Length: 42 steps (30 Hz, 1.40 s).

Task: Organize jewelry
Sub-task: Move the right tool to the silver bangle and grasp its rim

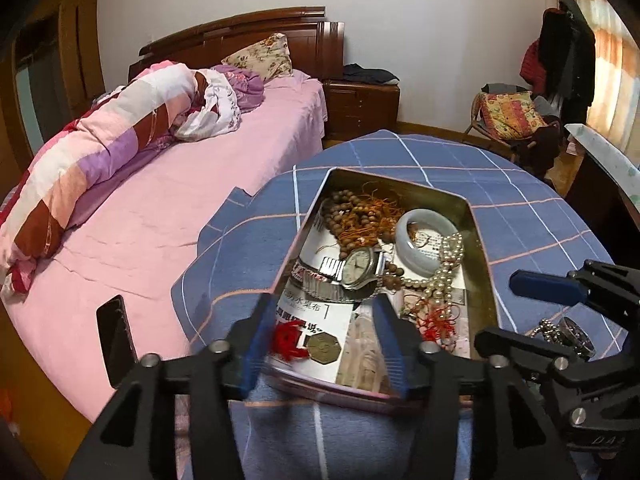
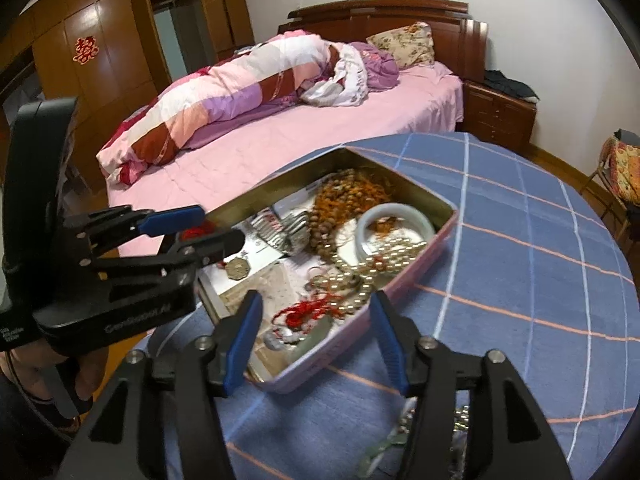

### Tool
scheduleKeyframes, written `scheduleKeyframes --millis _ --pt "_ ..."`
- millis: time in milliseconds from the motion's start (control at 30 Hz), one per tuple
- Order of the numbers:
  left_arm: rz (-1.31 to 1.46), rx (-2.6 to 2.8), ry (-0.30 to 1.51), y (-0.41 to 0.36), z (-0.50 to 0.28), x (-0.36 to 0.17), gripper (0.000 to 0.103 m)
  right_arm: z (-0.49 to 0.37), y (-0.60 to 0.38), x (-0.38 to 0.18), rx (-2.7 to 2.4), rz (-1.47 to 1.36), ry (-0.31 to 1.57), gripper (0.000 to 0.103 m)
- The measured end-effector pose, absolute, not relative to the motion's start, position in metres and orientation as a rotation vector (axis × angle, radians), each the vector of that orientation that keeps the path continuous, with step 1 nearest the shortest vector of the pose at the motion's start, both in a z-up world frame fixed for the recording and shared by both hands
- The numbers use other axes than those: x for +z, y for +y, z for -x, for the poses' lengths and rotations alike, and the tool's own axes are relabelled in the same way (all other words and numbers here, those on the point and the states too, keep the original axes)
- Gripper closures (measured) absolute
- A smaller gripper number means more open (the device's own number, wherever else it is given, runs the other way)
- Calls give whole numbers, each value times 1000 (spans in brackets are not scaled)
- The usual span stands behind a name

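An open metal tin [image 1: 478,240] stands on the blue checked tablecloth [image 1: 532,208]. It holds a silver watch [image 1: 362,266], a pale jade bangle [image 1: 404,236], a pearl necklace [image 1: 448,272], wooden beads [image 1: 352,212], a red cord piece [image 1: 436,324] and a brass octagonal pendant [image 1: 322,348]. My left gripper [image 1: 325,308] hovers open over the tin's near end, nothing between its fingers. My right gripper [image 2: 316,304] is open above the tin's near corner [image 2: 280,384], over the red cord piece [image 2: 304,312]. Beside the tin, a second watch [image 1: 576,334] lies on the cloth.
A bed with a pink sheet [image 1: 168,216] and a rolled quilt [image 1: 100,148] runs along the table's left. A dark phone [image 1: 114,340] lies on its near edge. A nightstand [image 1: 360,104] and a cluttered chair [image 1: 512,116] stand behind. Small green beads [image 2: 380,446] lie by my right gripper.
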<state>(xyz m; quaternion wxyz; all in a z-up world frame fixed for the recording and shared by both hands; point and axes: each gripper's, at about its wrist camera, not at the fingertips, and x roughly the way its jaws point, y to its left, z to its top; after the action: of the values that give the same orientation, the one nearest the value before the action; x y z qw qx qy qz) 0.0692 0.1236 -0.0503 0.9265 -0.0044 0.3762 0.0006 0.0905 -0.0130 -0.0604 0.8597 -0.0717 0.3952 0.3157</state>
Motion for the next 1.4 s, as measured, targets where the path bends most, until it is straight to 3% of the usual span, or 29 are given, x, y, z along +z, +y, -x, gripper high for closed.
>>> scheduleKeyframes --millis 67,100,700,1000,1400 --pt "-11 29 752 121 -67 -47 33 -91 -17 -59 657 146 825 39" --pt "-15 36 746 121 -67 -46 33 -92 -18 -58 655 143 827 39" --pt "-71 106 760 109 -64 -46 33 -93 -98 -58 507 101 822 37" --pt "-133 75 731 67 -47 -41 33 -76 -168 -79 375 46 873 37" --pt "-231 -17 714 5 -24 -48 32 -55 -178 -81 397 62 866 37"
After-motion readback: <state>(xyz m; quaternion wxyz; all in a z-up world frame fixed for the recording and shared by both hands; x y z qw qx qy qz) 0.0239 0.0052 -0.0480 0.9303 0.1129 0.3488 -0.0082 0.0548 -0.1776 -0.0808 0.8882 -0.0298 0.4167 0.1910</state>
